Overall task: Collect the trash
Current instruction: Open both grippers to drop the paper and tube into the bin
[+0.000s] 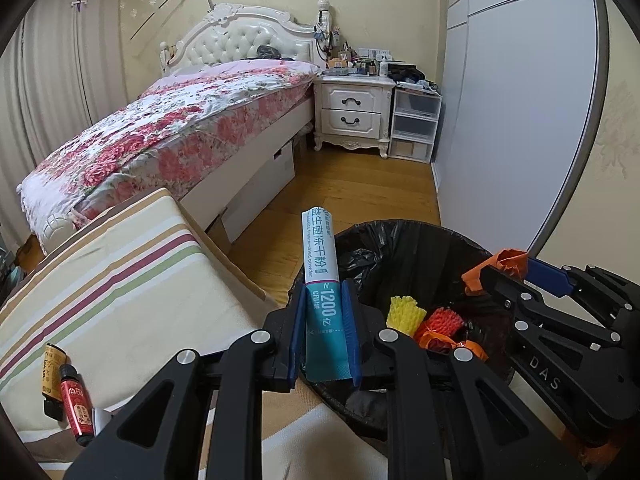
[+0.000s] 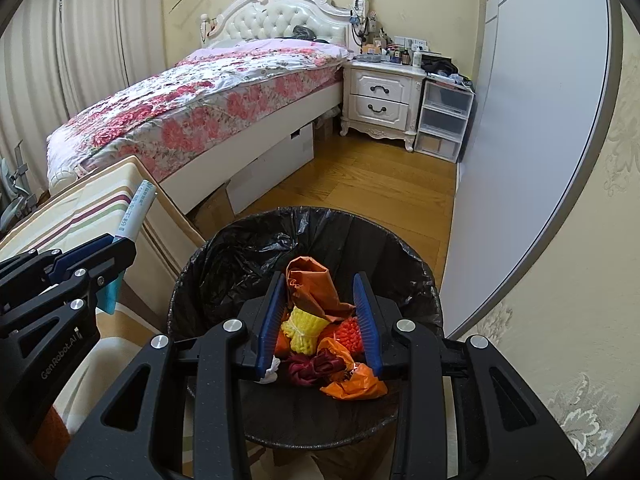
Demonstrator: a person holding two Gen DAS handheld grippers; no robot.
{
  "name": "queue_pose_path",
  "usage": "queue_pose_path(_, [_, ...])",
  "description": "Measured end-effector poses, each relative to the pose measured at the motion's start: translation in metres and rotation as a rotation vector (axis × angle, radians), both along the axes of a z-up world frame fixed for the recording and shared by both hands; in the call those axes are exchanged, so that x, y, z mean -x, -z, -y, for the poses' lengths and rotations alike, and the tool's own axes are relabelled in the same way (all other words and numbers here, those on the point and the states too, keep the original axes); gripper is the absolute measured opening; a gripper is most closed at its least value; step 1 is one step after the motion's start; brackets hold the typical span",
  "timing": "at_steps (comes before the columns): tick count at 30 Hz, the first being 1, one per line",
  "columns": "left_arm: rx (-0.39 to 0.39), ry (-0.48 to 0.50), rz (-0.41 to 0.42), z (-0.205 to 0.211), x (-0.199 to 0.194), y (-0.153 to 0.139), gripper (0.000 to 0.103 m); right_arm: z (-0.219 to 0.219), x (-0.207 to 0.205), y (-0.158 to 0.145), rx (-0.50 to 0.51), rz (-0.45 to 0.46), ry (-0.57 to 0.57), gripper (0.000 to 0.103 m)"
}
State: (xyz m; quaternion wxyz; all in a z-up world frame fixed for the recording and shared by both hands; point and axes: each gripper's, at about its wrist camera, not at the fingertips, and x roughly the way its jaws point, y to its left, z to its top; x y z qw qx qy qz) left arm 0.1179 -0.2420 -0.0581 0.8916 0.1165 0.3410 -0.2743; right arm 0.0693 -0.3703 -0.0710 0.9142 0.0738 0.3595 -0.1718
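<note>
The left gripper pinches a powder packet just beside the bin rim — released here, it may land outside. The right gripper, spread apart over the bin, loosely brackets an orange wrapper — it could snag.

Lighting's pretty soft and even in both views, kind of warm and yellowish, no harsh shadows anywhere. The wardrobe door picks up a pale bluish sheen. Heavy fisheye bend, so the door edge and curtains curve hard, and the corners go black. Focus is decent throughout, though the far nightstand clutter is too small to read.
</note>
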Motion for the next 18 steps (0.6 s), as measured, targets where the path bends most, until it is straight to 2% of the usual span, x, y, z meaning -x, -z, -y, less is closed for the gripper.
queue_pose_path(4, [-0.004,0.015,-0.015,0.006,-0.004,0.003,0.019,0.005,-0.003,0.003,-0.006,-0.004,0.009,0.034])
queue_pose_path(8, [-0.007,0.018,-0.010,0.009,-0.008,0.005,0.023,0.008,-0.005,0.004,-0.010,-0.001,0.014,0.034])
queue_pose_path(9, [-0.009,0.018,-0.008,0.010,-0.007,0.005,0.026,0.008,-0.005,0.004,-0.012,0.002,0.015,0.035])
queue_pose_path(11, [-0.013,0.014,0.003,0.009,-0.007,0.006,0.042,0.009,-0.005,0.004,-0.010,0.005,0.019,0.036])
queue_pose_path(14, [-0.005,0.005,0.004,0.007,-0.007,0.006,0.050,0.011,-0.003,0.004,-0.008,0.009,0.028,0.042])
queue_pose_path(18, [0.004,-0.010,-0.002,0.004,-0.008,0.005,0.057,0.012,-0.003,0.004,-0.010,0.011,0.037,0.043])
